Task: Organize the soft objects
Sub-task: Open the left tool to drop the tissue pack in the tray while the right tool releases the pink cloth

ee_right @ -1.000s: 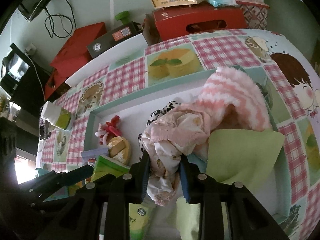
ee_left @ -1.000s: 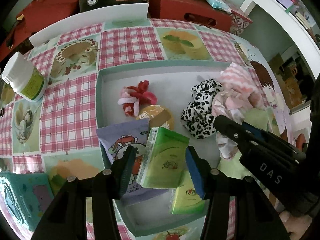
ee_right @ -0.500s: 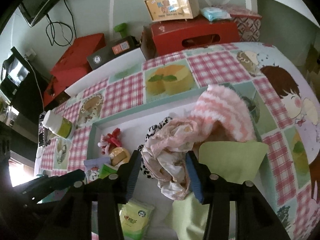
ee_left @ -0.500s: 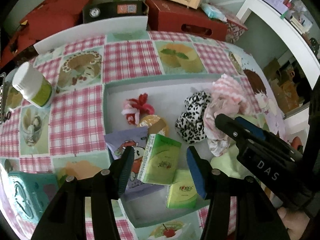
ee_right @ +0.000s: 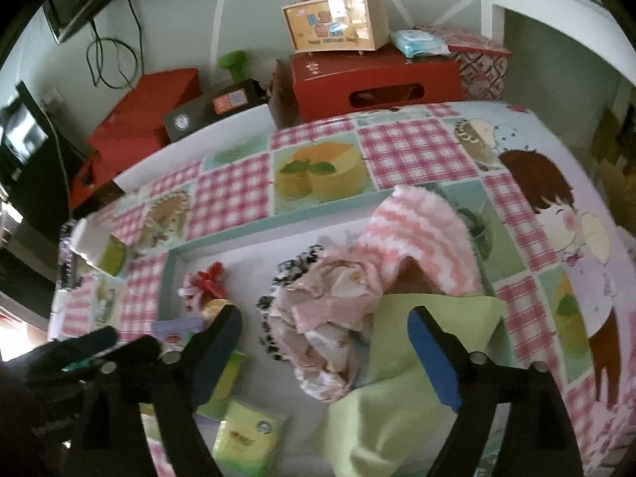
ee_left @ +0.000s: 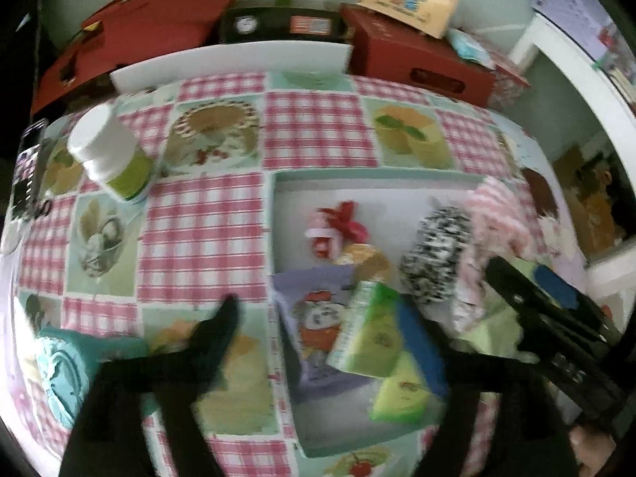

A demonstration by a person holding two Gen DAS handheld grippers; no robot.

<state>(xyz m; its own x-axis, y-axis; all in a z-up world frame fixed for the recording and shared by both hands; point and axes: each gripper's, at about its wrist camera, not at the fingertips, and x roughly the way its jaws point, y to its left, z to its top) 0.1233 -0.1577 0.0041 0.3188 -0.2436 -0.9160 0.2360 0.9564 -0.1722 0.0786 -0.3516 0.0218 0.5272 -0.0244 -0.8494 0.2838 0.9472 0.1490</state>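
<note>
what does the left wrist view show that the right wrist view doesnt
Only the left wrist view shows the teal pouch near the table's front edge and the purple cartoon snack bag in full.

Only the right wrist view shows the screen and cables at far left, and the spread light-green cloth.

Both show the tray, the leopard scrunchie, the pink striped sock, the red box, and both tongs open, holding nothing.
</note>
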